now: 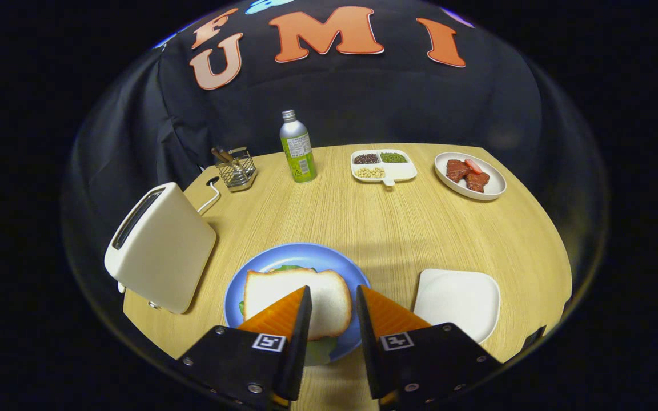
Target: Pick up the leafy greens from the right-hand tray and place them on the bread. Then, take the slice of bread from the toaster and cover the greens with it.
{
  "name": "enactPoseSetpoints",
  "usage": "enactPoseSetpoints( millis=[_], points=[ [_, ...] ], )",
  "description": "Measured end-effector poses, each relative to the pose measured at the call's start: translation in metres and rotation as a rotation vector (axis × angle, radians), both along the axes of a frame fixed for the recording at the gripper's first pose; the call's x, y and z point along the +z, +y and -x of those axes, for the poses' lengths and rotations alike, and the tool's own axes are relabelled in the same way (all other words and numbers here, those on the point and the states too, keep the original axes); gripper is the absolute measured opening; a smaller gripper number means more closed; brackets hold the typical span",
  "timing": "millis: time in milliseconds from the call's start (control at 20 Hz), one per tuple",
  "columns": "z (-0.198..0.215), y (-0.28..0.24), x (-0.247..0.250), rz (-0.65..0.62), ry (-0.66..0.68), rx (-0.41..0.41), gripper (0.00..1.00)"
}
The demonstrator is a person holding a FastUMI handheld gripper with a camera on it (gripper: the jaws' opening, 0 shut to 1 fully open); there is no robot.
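Blue plate (237, 285) sits on the bench (374, 222) just ahead of my tongs (333, 311), and on it lies a slice of bread (283, 299) with leafy greens (292, 267) peeking out from under its far edge and again at its near edge. I cannot tell whether a second slice lies beneath, since the top one hides it. By my reading both steps are done: the greens are covered, the toaster (160, 251) beside the plate shows no slice in its slot that I can make out, and the white tray (457, 299) to the right of the plate holds nothing green.

My tongs are released, fingers parted with a gap between them and nothing held. The left finger overlaps the near edge of the bread in this view; the right one stands between the plate and the tray.

The slice lies flat, its long axis running across my line of sight, from the toaster side toward the tray side, and its domed edge, I think, is toward the tray.

What I would want next is only a clean retreat: lift straight away without nudging the slice, then check it sits square over the greens.
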State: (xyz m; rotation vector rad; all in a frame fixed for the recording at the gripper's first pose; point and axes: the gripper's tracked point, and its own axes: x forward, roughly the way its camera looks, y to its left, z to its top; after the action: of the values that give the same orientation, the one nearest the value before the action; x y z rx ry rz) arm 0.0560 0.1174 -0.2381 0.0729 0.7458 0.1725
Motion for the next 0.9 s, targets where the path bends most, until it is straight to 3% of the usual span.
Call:
enactPoseSetpoints(
  millis=[150, 200, 450, 900],
  points=[
    [-0.006, -0.028, 0.015, 0.022, -0.027, -0.038, 0.9],
    [-0.008, -0.035, 0.021, 0.026, -0.035, -0.047, 0.96],
    [-0.019, -0.083, 0.074, 0.058, -0.131, -0.096, 0.98],
    [-0.022, -0.154, 0.212, 0.033, -0.439, -0.193, 0.98]
  ],
)
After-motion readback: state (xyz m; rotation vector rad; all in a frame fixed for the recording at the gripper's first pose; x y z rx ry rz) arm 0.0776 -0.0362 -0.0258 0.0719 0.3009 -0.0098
